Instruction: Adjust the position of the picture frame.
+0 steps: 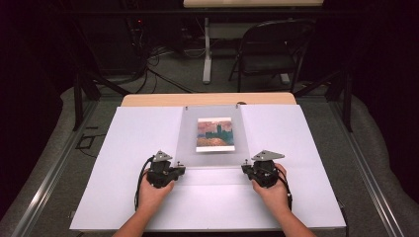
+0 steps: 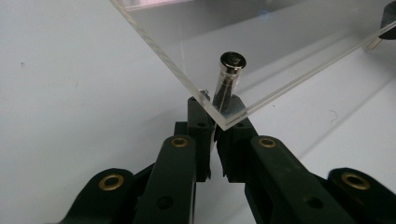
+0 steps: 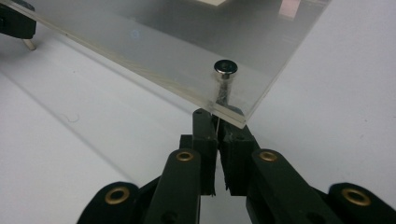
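Acrylic sheet point(image 1: 210, 133), clear and fitted with a metal standoff post at each near corner, lies over a small painted print point(image 1: 215, 134) on the white board point(image 1: 123, 148), its near edge caught at both corners so it can be carried level. At its left corner the left gripper point(image 1: 179, 170) has its jaws drawn together on the left standoff point(image 2: 229, 79), which rises just above and beyond the jaw tips, with the sheet's corner sitting right over them; pinching the post rather than the slick plate looks the surer hold. At the other corner the right gripper point(image 1: 245, 169) mirrors this, jaws clamped on the right standoff point(image 3: 225, 74) directly ahead of its tips, under the plate's edge. Gripping both corners at once likely keeps the sheet from twisting or sliding over the print
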Tool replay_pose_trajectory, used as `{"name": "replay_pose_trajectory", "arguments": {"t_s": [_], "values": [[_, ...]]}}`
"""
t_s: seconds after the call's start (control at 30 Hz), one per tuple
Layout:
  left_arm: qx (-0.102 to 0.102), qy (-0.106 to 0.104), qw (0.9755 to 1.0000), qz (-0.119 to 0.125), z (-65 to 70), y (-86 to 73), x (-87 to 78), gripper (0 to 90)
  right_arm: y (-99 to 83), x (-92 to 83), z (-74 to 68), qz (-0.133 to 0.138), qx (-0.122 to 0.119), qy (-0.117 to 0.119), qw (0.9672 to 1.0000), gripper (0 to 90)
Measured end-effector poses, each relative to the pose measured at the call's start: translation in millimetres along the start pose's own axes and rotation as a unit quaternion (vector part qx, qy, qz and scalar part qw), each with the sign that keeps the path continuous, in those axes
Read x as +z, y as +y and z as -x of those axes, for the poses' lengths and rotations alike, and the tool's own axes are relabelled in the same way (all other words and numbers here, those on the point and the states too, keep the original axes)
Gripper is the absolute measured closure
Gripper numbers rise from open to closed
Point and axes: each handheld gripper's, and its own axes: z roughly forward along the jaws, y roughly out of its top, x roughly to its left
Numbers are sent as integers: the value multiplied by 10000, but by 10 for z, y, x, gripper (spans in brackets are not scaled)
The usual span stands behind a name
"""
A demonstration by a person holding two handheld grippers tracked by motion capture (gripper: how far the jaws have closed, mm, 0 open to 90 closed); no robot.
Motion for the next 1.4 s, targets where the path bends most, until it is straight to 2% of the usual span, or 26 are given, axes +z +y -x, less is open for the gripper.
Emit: {"name": "replay_pose_trajectory", "arguments": {"t_s": [0.37,0.5,0.57,0.67,0.77,1.23,1.3,1.33,1.4], "values": [[-24,42,10000,50,-6,8,18,838,-10,28,34,18,-9,-9,10000,855],[-81,20,9999,84,-14,1,20,834,-15,35,35,11,8,15,10000,855],[-78,-63,9999,49,-27,2,16,830,-18,36,38,-3,4,18,10000,855],[-201,-113,9997,123,-42,-13,21,823,-27,35,35,13,32,20,10000,855],[-223,-102,9996,131,-38,-18,20,820,-32,37,38,39,23,10,10000,854],[-241,-75,9996,142,-30,-15,13,815,-34,35,41,43,105,28,9999,852],[-267,-77,9995,173,-31,-16,9,811,-35,34,45,45,115,43,9999,846],[-248,-42,9995,184,-24,-13,-8,780,-43,33,52,48,192,48,9998,774],[-217,-9,9995,239,-12,-13,-19,770,-45,28,58,35,185,36,9998,757]]}}
